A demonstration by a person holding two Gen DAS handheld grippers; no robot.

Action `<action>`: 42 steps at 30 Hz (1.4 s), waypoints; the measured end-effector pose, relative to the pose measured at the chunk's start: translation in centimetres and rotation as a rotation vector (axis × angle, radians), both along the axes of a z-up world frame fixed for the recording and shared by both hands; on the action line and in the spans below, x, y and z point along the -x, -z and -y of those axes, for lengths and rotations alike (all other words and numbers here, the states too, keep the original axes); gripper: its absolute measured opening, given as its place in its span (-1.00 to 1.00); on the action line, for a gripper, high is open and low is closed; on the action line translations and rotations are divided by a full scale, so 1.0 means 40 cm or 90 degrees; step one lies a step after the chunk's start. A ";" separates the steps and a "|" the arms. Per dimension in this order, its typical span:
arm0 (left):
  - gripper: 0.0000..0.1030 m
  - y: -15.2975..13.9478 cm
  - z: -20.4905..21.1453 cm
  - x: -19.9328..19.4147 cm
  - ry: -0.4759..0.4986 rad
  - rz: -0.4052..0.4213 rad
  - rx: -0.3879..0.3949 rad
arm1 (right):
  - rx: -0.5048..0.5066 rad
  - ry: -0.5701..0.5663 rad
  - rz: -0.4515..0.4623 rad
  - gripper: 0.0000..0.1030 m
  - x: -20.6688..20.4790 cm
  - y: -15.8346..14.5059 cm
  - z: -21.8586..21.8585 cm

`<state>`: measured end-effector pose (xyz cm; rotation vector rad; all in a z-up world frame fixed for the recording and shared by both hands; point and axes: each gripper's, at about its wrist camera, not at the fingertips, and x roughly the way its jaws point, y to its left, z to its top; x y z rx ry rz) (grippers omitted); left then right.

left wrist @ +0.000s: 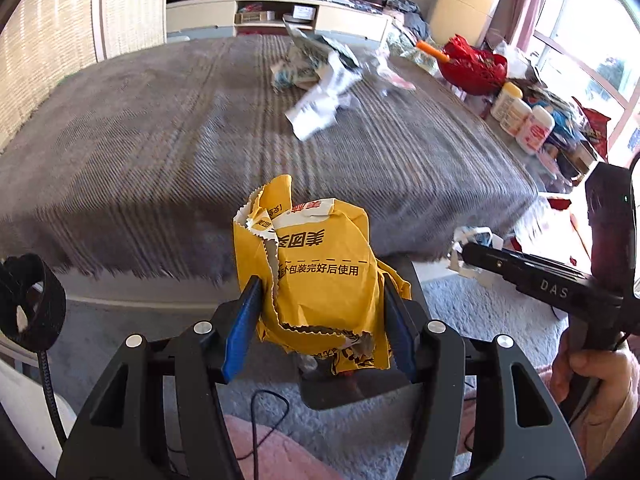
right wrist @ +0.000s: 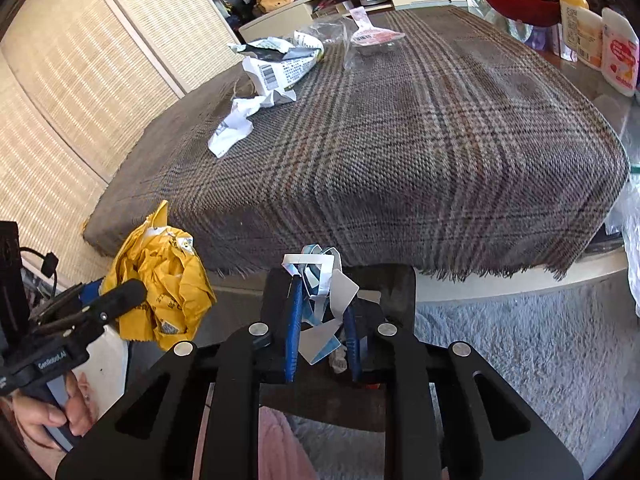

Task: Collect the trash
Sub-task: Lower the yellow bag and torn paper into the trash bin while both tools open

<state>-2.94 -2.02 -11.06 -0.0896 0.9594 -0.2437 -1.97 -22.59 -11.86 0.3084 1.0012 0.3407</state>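
L gripper (left wrist: 320, 312) fingers half-open, clamped on crumpled yellow paper bag (left wrist: 316, 268), R gripper (right wrist: 322, 320) nearly shut on paper scraps (right wrist: 324, 280), both off the surface's (right wrist: 400, 140) near edge: keep grip firm till over bin.

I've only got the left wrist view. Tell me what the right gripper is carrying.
Observer: The right gripper has its jaws shut on blue and white paper scraps.
Operator: Now read me that blurred litter on the blanket.
Observer: The crumpled white wrapper carries a printed barcode.
Operator: Give me what lies near it.
Observer: A clear plastic packet with a pink label lies apart from it, to its right in the right wrist view.
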 end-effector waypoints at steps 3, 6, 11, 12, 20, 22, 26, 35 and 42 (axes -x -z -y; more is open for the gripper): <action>0.07 0.044 0.027 0.013 0.011 -0.020 0.003 | 0.002 0.004 -0.020 -0.60 0.016 0.029 0.004; 0.07 0.092 0.058 0.027 0.019 -0.038 0.001 | 0.028 0.008 -0.038 -0.60 0.025 0.055 0.005; 0.07 0.183 0.087 0.031 0.032 -0.082 0.001 | 0.049 0.009 -0.067 -0.60 0.025 0.096 0.003; 0.07 0.200 0.092 0.029 0.035 -0.090 0.000 | 0.051 0.008 -0.069 -0.60 0.022 0.100 0.001; 0.07 0.282 0.121 0.011 0.049 -0.125 -0.009 | 0.048 0.007 -0.089 -0.60 0.003 0.129 -0.012; 0.07 0.288 0.124 0.007 0.050 -0.126 -0.011 | 0.041 0.005 -0.092 -0.60 -0.001 0.134 -0.015; 0.09 0.293 0.126 -0.003 0.048 -0.126 -0.010 | 0.015 0.006 -0.098 -0.60 -0.010 0.142 -0.014; 0.21 0.269 0.130 -0.030 0.054 -0.125 -0.015 | 0.021 0.016 -0.110 -0.48 -0.027 0.155 -0.019; 0.30 0.268 0.113 -0.023 0.050 -0.128 -0.017 | 0.017 0.036 -0.104 0.08 -0.028 0.147 -0.006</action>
